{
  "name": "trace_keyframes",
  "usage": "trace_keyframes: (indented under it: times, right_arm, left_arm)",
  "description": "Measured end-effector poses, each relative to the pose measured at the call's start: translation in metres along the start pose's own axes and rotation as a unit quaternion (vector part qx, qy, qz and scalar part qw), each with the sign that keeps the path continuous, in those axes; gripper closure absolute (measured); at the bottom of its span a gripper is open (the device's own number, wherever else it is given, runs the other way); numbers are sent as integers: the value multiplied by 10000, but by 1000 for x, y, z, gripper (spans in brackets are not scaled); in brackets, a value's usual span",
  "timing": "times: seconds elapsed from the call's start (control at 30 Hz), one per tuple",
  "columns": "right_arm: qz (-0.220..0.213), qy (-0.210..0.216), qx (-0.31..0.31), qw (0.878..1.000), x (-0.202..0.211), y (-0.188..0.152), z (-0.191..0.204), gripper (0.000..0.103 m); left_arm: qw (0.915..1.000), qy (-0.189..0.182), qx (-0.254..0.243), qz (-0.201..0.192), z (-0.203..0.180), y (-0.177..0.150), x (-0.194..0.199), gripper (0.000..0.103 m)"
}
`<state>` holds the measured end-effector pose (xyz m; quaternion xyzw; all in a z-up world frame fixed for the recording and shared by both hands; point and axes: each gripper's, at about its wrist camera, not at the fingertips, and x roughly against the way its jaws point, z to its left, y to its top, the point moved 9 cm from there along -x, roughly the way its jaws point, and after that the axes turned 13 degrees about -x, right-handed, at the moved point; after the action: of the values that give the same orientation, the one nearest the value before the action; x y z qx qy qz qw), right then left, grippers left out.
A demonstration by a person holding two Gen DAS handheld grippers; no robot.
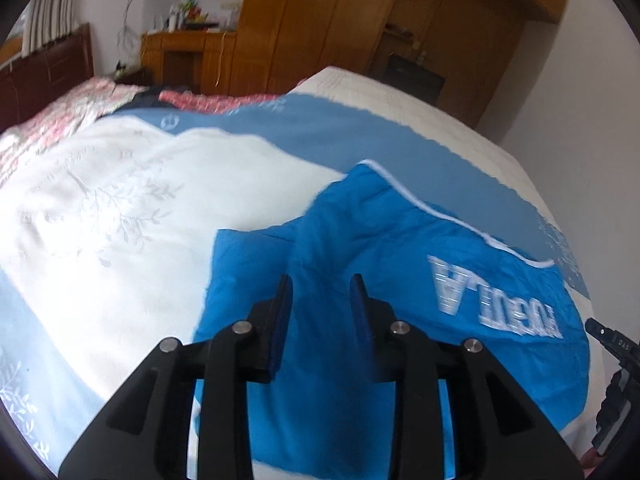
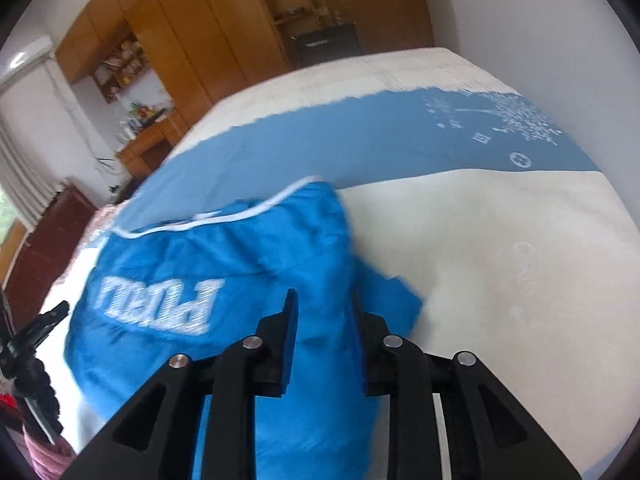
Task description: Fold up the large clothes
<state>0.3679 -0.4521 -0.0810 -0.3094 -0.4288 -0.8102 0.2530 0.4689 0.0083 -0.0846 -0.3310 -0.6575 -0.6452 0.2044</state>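
Lying bunched on bed [image 1: 120,200]: blue garment [image 1: 360,320]; left gripper [image 1: 320,292], right gripper [image 2: 324,304] fingers apart above it.

**Garment at the near edge of the bed**

I see the garment [image 1: 360,280] lying on the bed [image 1: 100,200] at its near edge, under both my tongs. A quilt [image 1: 60,116] lies at the bed's far left corner. The wardrobe [image 1: 320,20] stands beyond the far edge.

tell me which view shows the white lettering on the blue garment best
The left wrist view: the white lettering on the blue garment sits whole and clear of the fingers, though upside down. In the right wrist view the lettering is also whole but more smeared by motion blur, so harder to read.
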Motion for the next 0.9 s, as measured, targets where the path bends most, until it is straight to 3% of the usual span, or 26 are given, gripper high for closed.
trace_keyframes:
  times: [0.13,0.3,0.63,0.9]
  right_arm:
    - [-178,106,377,9991,10,-25,36,81]
    - [-280,169,701,9970,2,-52,69,82]
    - [-61,6,904,9959,-31,-82,69,82]
    - [-300,-212,1196,9921,-44,-98,67,82]
  left_arm:
    - [9991,-176,-341,-185,-43,-2,16,75]
    - [9961,-239,-835,-129,-88,-16,6,75]
    - [9937,-315,-1064,165,-95,-49,-30,75]
    - [9924,-171,-1190,254,-95,-67,-45,74]
